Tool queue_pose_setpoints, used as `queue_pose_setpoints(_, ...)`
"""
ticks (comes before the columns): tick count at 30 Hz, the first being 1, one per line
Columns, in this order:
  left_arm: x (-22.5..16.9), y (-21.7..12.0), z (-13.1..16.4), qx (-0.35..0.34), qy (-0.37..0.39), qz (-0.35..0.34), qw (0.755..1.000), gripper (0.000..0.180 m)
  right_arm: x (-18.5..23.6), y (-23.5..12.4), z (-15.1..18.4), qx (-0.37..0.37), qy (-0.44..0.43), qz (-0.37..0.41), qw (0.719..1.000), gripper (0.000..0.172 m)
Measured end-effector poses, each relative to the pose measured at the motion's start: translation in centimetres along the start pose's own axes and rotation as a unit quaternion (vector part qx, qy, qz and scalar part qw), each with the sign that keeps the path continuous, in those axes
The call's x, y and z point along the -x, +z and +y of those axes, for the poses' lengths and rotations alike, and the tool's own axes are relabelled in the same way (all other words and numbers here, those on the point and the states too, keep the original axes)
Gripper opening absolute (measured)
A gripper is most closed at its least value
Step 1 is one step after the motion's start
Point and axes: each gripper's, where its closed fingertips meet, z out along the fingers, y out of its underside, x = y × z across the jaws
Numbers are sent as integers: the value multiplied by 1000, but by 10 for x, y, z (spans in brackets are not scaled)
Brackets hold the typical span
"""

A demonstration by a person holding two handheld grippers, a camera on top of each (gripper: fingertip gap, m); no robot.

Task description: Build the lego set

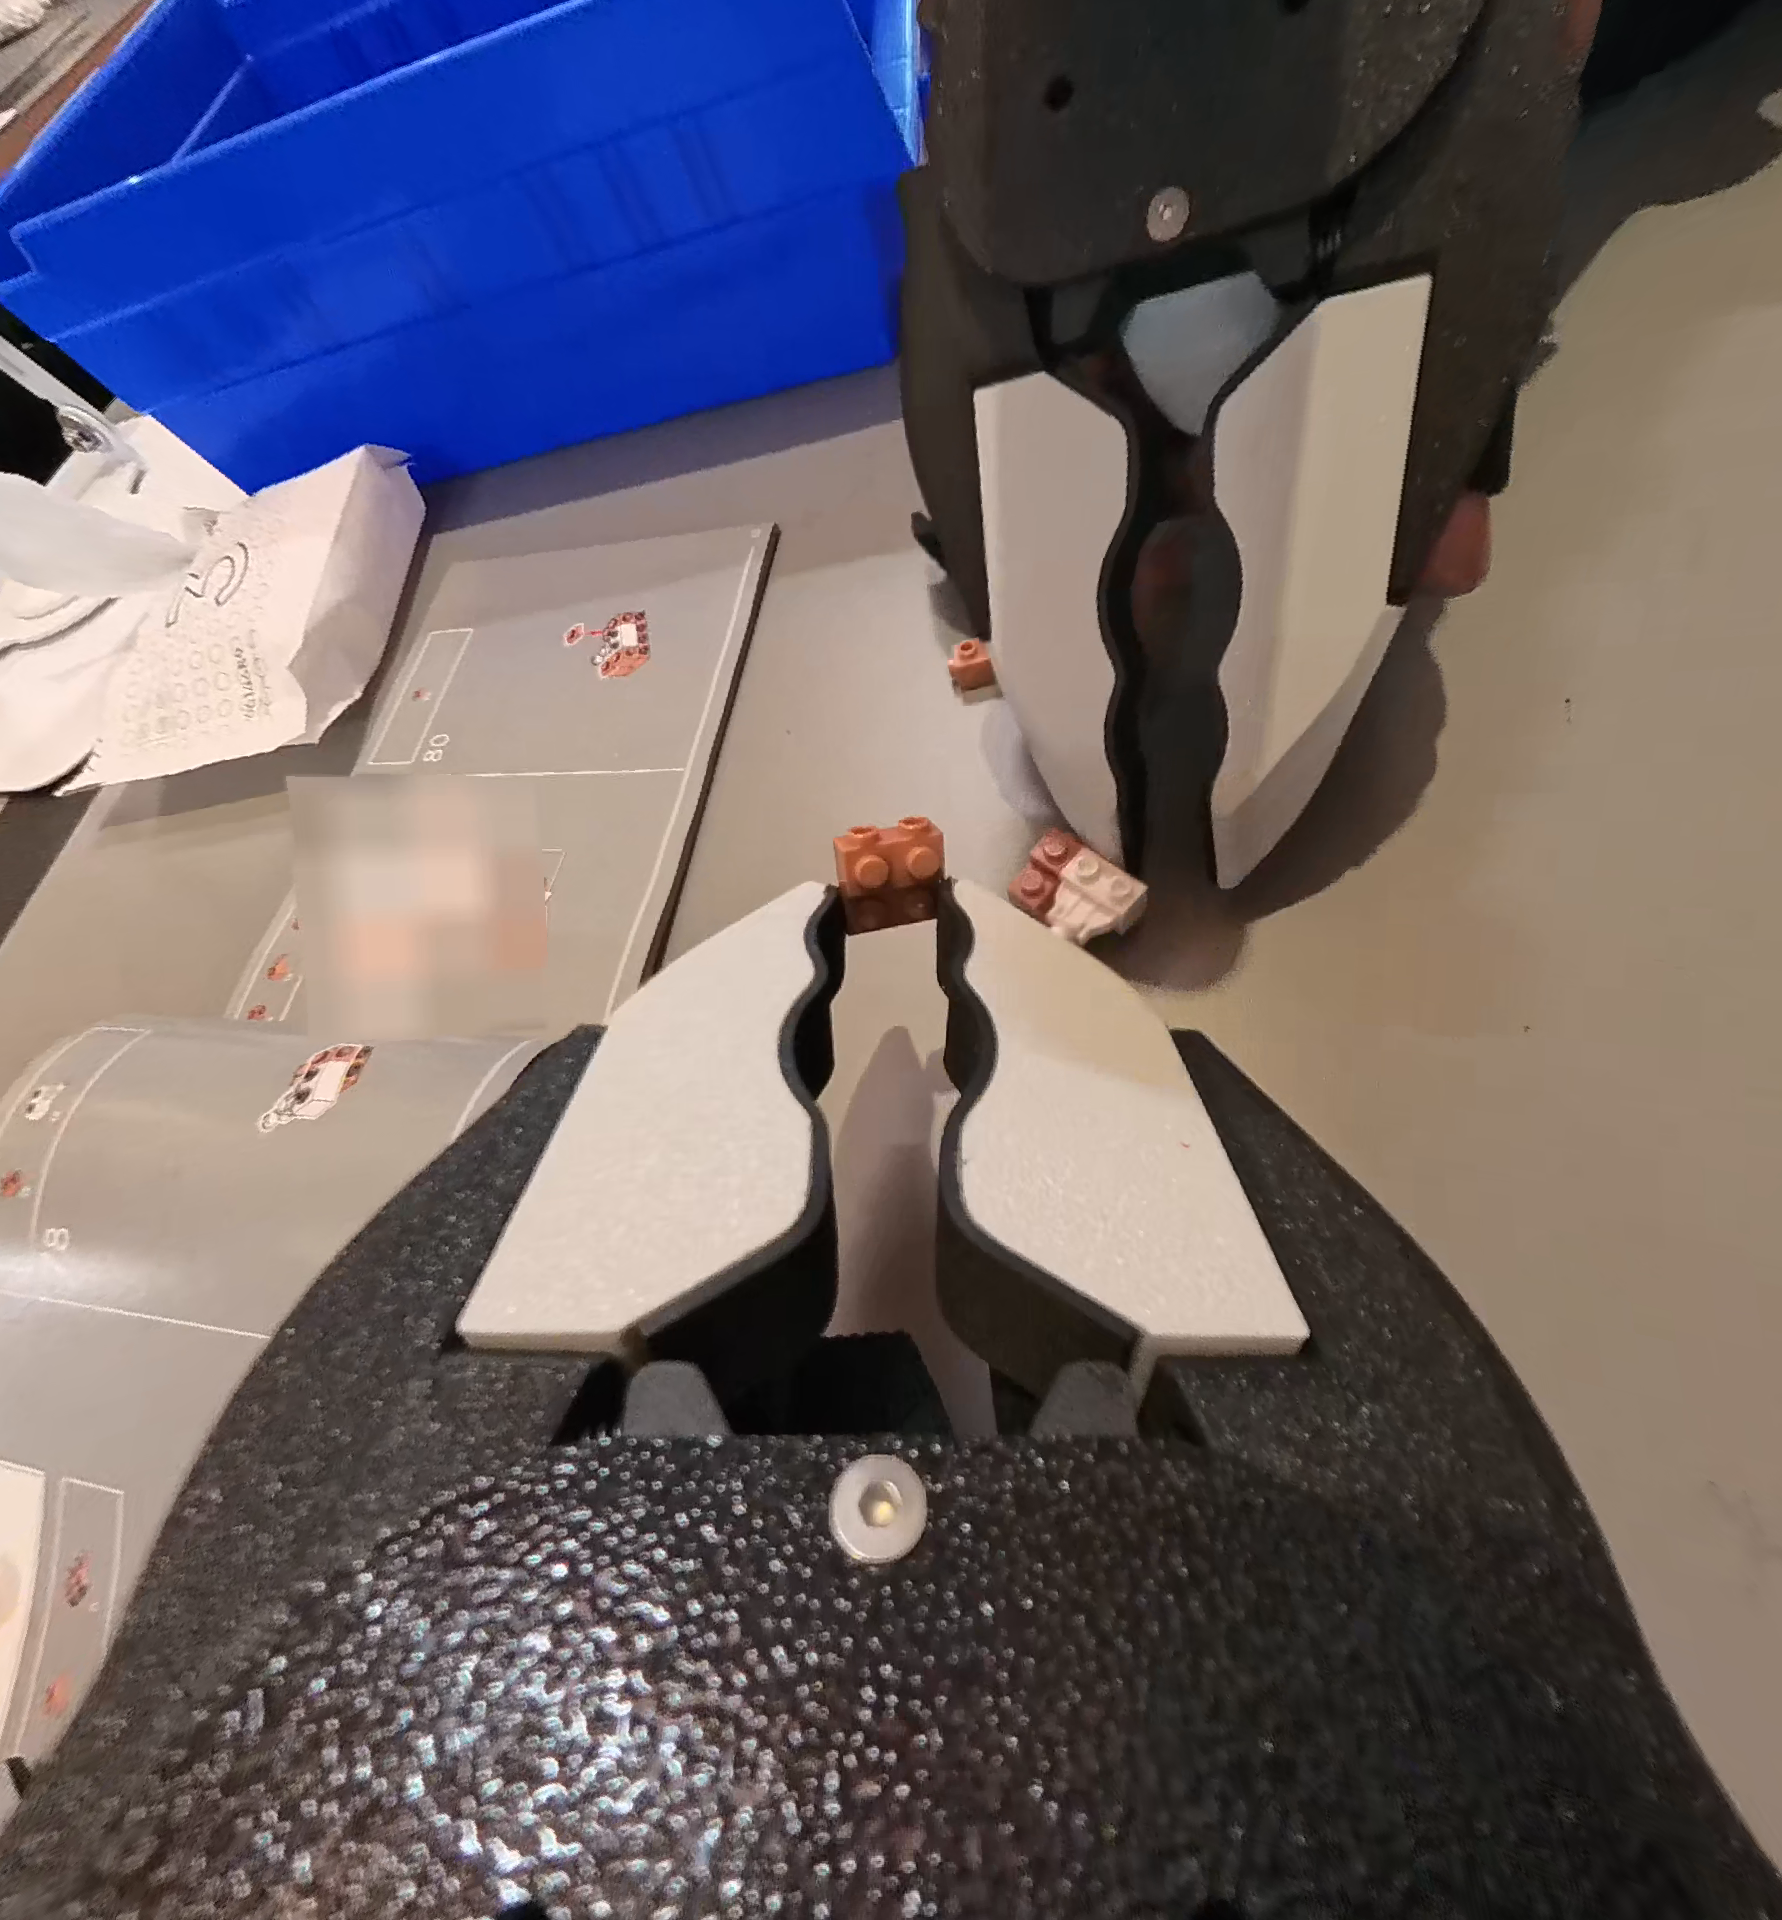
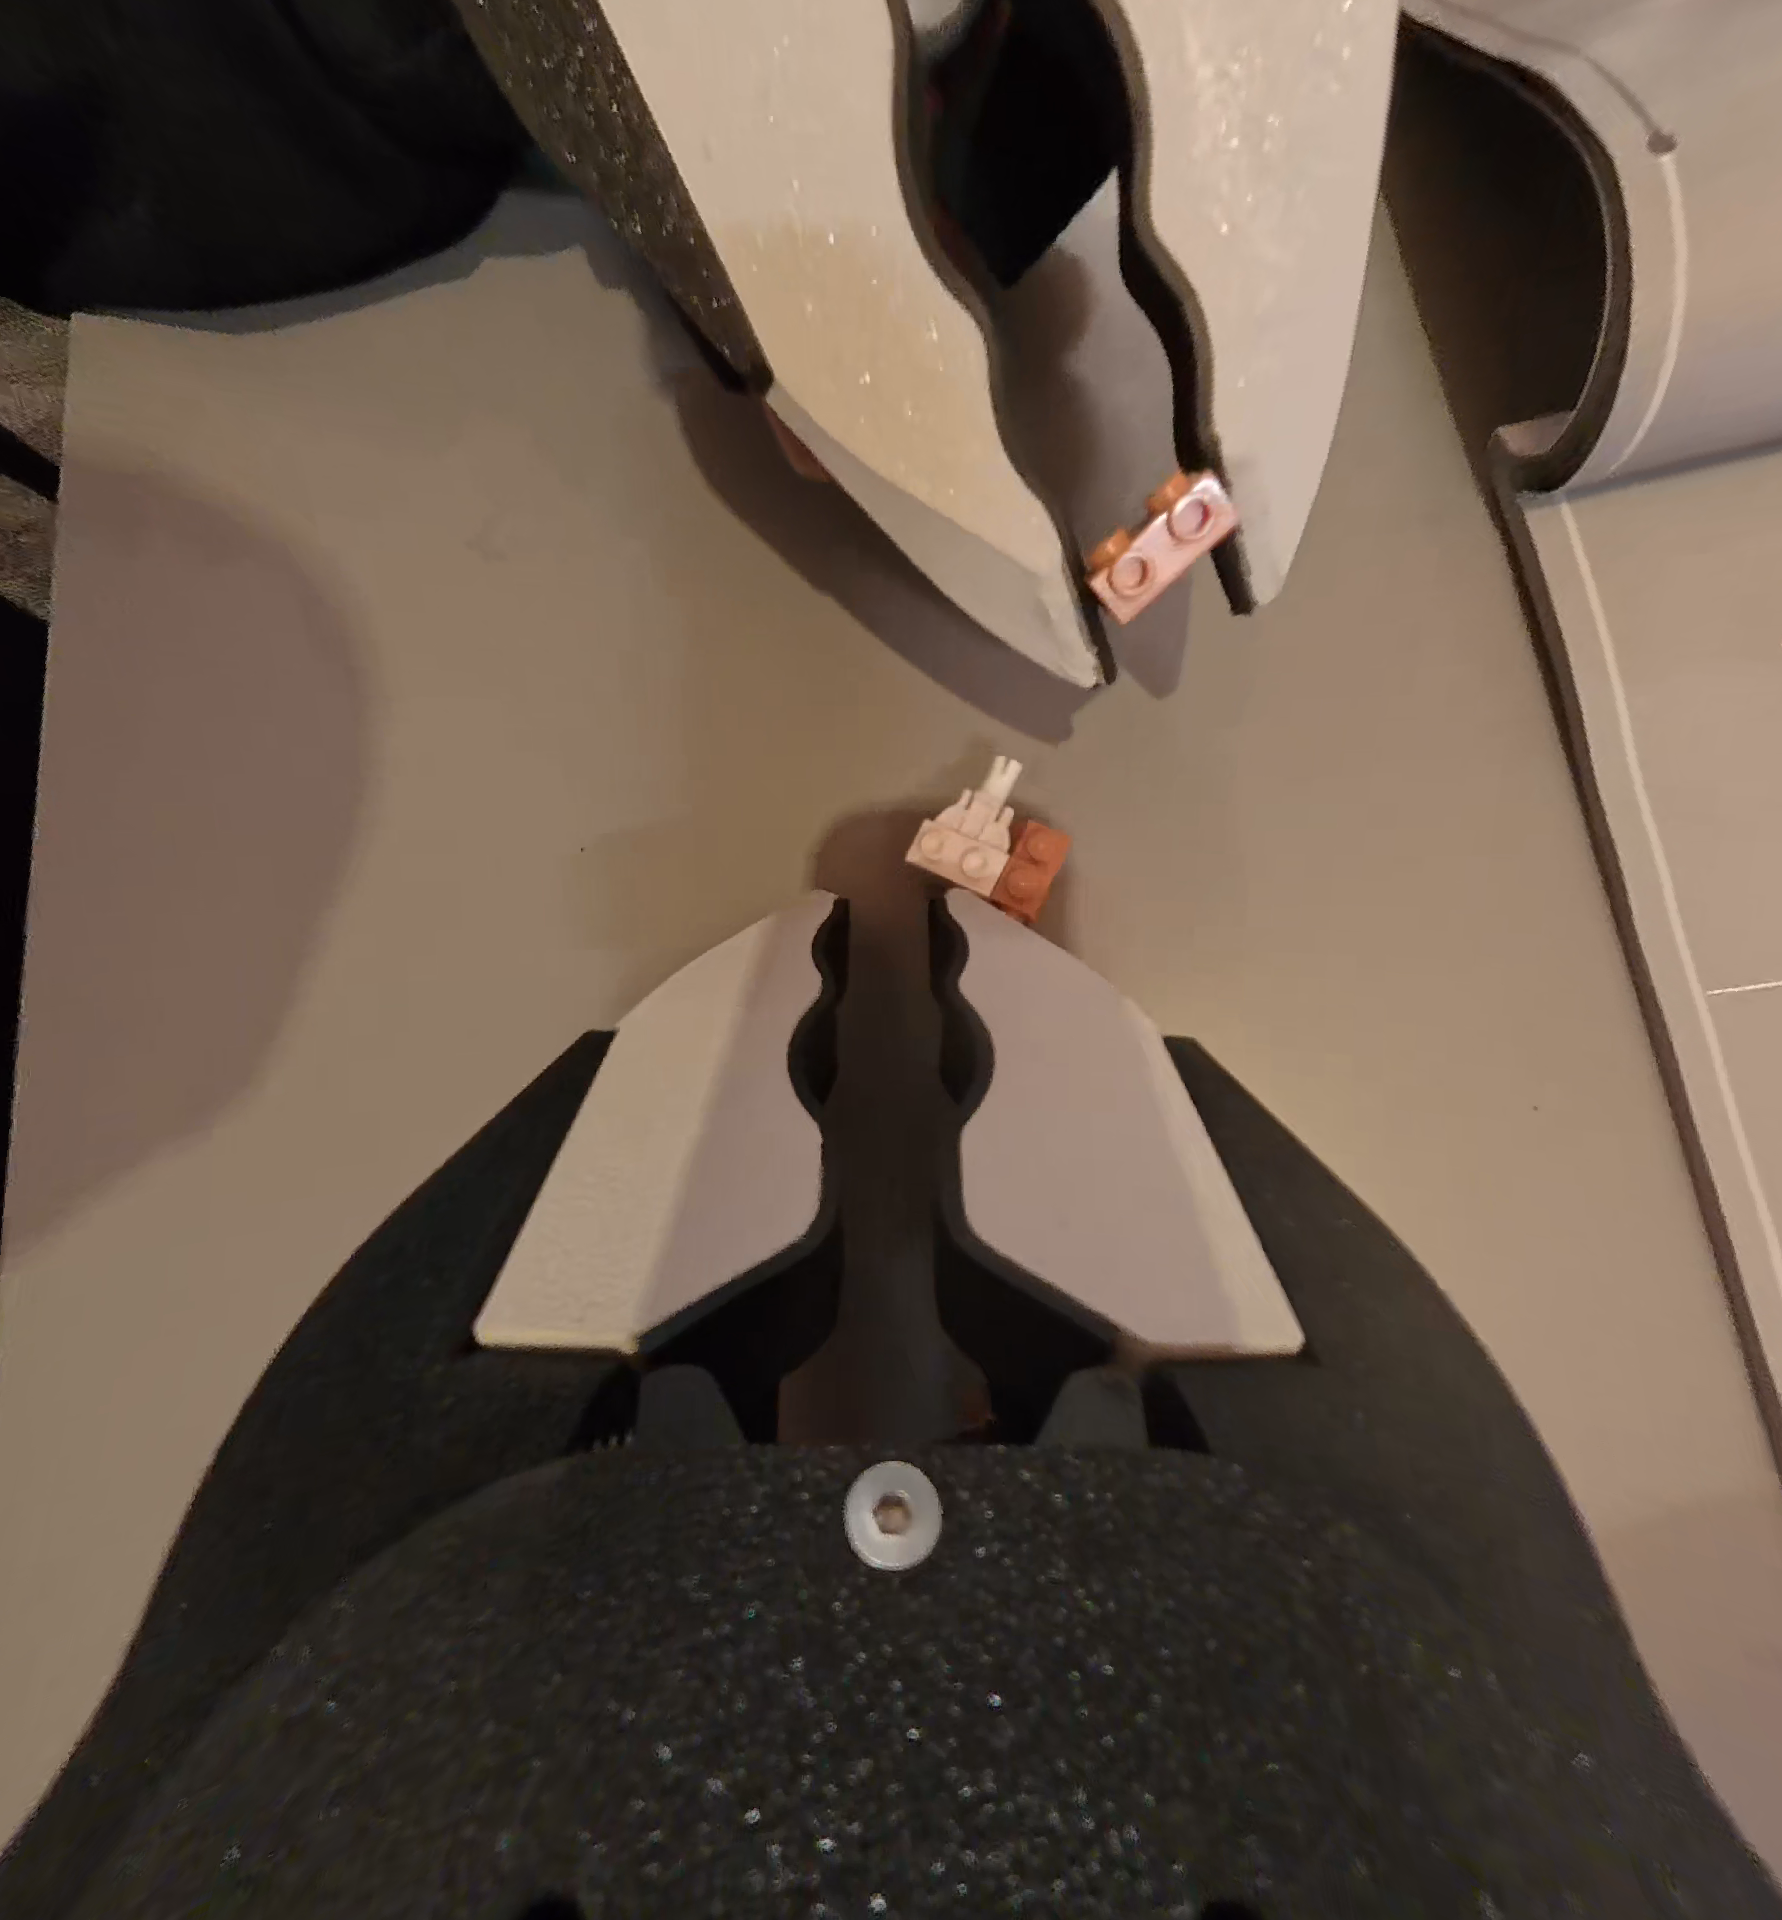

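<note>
Left gripper: left gripper (image 1: 892,899) was clenched on an orange-brown toy brick (image 1: 887,868), both dark pads pressed to the brick's two ends at the very fingertips; the brick's upper part with its studs stood clear above the tips. The right wrist view showed the same brick (image 2: 1162,545) pinched between the same fingers from the far side.
Right gripper: right gripper (image 2: 892,909) had its fingers a little parted and nothing between them, the tips down close to the table (image 2: 347,727).
Nearest to right gripper: small joined piece, a white studded plate with a clip (image 2: 970,842) fixed to a brown brick (image 2: 1032,873), lay on the table just beyond the right-hand fingertip, touching or nearly touching it; which of the two could not be told.
Same piece from the left: white and brown piece (image 1: 1079,883) lay at the foot of the right gripper (image 1: 1173,862), just right of the held brick.
Loose brick: one small brown brick (image 1: 973,665) lay on the table beside the right gripper, farther back.
Booklet: grey instruction booklet (image 1: 575,665) lay open to the left, its near page curling up.
Paper: crumpled white paper bag (image 1: 191,623) lay behind the booklet.
Bin: blue plastic bin (image 1: 471,208) stood at the back.
</note>
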Motion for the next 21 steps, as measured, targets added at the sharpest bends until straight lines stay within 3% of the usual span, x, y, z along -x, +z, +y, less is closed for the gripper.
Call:
queue_pose_setpoints(11,-11,0,7,5,4,45,999,16,-9,-15,11,-15,-3,25,1000,19)
queue_pose_setpoints(17,-33,-6,2,1,18,110,994,16,-15,-38,20,-37,-9,52,998,20)
queue_pose_setpoints(21,-54,-5,4,35,14,161,986,16,-13,-48,27,-58,-11,66,996,17)
